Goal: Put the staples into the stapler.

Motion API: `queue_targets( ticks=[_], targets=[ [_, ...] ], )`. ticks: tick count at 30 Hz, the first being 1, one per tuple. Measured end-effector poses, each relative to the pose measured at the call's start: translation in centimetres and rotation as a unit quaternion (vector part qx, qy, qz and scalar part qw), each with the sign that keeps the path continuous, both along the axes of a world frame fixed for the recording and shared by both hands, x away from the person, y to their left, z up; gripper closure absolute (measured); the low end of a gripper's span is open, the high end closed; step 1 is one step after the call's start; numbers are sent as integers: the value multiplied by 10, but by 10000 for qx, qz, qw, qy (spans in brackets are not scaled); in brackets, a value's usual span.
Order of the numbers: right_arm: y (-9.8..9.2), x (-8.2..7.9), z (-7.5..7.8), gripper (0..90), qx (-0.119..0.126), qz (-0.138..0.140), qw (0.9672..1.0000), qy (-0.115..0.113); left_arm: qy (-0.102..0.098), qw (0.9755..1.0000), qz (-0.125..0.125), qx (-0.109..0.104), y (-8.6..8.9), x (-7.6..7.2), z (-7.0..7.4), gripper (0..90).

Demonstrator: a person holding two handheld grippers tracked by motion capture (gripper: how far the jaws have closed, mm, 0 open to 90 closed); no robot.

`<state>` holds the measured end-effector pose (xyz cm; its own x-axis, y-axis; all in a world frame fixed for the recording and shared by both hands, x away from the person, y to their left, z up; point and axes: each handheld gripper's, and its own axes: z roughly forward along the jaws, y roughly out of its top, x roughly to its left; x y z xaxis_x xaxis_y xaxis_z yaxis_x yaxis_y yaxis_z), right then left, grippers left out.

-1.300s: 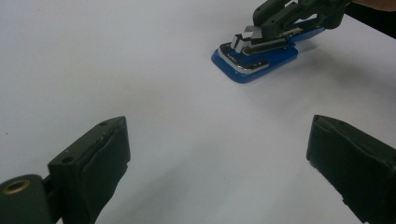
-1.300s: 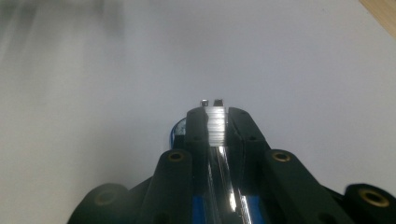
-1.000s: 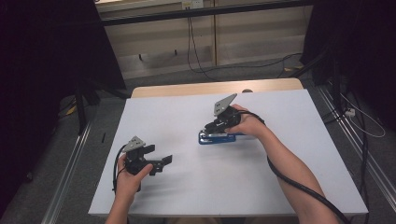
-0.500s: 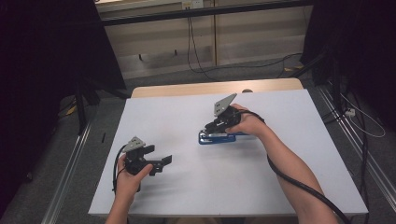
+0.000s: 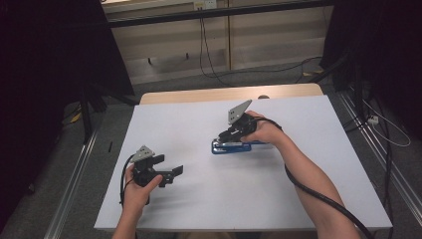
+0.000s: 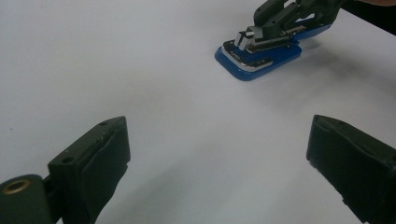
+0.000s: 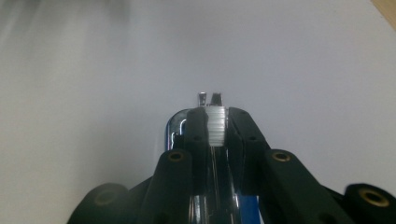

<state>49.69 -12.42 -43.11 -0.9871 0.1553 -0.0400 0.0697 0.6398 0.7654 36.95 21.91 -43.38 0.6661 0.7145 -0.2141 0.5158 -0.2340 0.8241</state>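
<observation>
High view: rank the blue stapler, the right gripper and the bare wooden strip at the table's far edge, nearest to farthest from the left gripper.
1. blue stapler: mid-table, up and to the right of the left gripper.
2. right gripper: just beyond, closed on the stapler's top.
3. wooden strip: far edge of the table, farthest.

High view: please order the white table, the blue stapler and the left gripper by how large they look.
1. white table
2. and 3. blue stapler, partly covered by the right gripper, and left gripper: they look about alike, so no ranking.
</observation>
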Motion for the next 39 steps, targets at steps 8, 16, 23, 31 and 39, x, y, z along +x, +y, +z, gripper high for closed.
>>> queue_targets(
  ticks=[8, 16, 23, 31, 39],
  targets=[
    [0, 1, 0, 794, 28, 21, 10000, 5, 4, 10000, 5, -7, 0, 0, 0, 62],
    [1, 1, 1, 794, 43, 32, 10000, 7, -1, 10000, 1, -9, 0, 0, 0, 62],
    [2, 0, 0, 794, 24, 54, 10000, 27, 0, 10000, 12, -17, 0, 0, 0, 62],
    [3, 1, -2, 794, 31, 42, 10000, 40, -2, 10000, 2, 6, 0, 0, -1, 62],
    [5, 1, -3, 794, 23, 23, 10000, 56, 20, 10000, 21, -9, 0, 0, -1, 62]
  ],
)
